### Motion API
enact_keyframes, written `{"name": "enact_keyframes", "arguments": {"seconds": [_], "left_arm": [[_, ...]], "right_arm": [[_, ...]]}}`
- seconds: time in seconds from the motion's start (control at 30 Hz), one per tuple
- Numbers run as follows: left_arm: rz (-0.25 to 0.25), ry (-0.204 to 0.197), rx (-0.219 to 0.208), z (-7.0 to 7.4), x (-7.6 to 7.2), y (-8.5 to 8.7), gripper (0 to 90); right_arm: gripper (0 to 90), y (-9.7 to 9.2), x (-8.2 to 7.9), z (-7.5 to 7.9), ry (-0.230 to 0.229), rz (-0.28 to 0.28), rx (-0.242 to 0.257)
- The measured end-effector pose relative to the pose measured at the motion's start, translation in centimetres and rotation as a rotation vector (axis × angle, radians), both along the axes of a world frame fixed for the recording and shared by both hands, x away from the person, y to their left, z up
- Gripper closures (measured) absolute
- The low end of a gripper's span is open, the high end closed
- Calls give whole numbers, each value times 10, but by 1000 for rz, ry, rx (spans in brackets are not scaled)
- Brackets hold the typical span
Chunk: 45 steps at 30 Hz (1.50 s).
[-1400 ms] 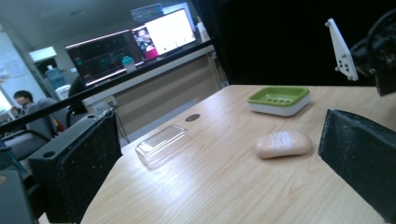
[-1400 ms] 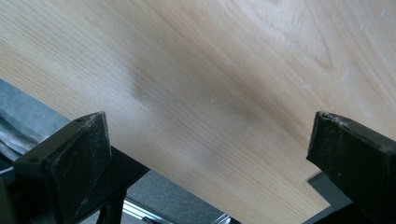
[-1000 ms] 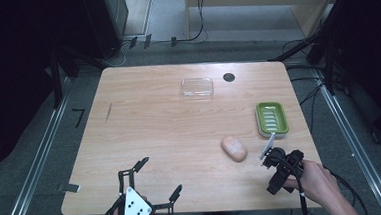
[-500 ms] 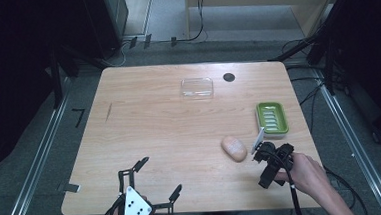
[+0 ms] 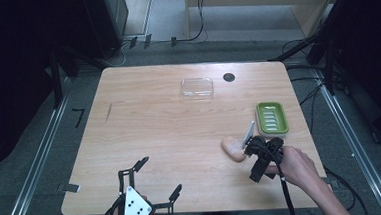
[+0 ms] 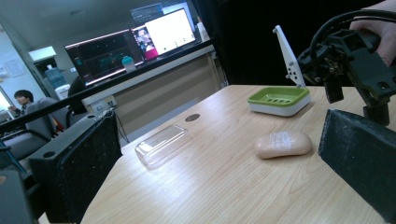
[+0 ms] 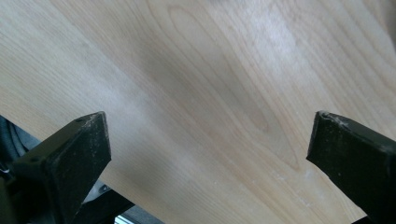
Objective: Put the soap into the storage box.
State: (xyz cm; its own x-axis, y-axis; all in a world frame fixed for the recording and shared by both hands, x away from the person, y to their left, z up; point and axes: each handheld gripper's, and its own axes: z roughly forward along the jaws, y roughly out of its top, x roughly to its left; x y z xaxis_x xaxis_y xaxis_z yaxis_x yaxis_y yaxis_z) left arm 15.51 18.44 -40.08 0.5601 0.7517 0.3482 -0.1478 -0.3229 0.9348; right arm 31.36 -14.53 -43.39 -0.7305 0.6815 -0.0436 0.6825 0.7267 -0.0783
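Note:
A peach-coloured bar of soap (image 5: 232,147) (image 6: 283,143) lies on the wooden table (image 5: 160,134), left of a green soap dish (image 5: 272,118) (image 6: 279,99). My right gripper (image 5: 259,163) (image 6: 345,60), held in a hand, hovers just right of the soap and points down at bare wood. In the right gripper view its jaws stand wide apart with nothing between them (image 7: 210,135). My left gripper (image 5: 160,177) (image 6: 219,154) rests at the table's front edge, open and empty, facing the soap and dish from a distance.
A clear plastic lid (image 5: 196,88) (image 6: 163,145) lies at the back middle, with a small black disc (image 5: 229,77) beside it. Dark cabinets and cables surround the table. Monitors and a seated person are far off in the left gripper view.
My right gripper has moved left and a little away from the front edge, ending close beside the soap. The left gripper has stayed put.

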Motion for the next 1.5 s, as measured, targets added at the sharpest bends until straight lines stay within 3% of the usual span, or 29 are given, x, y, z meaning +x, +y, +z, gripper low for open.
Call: {"name": "enact_keyframes", "arguments": {"seconds": [0.9,1.5], "left_arm": [[-3,-2,2,0,0,1,0],[-2,-3,0,0,0,1,0]], "right_arm": [[0,35,29,2,-2,31,35],[0,45,50,-3,6,8,55]]}}
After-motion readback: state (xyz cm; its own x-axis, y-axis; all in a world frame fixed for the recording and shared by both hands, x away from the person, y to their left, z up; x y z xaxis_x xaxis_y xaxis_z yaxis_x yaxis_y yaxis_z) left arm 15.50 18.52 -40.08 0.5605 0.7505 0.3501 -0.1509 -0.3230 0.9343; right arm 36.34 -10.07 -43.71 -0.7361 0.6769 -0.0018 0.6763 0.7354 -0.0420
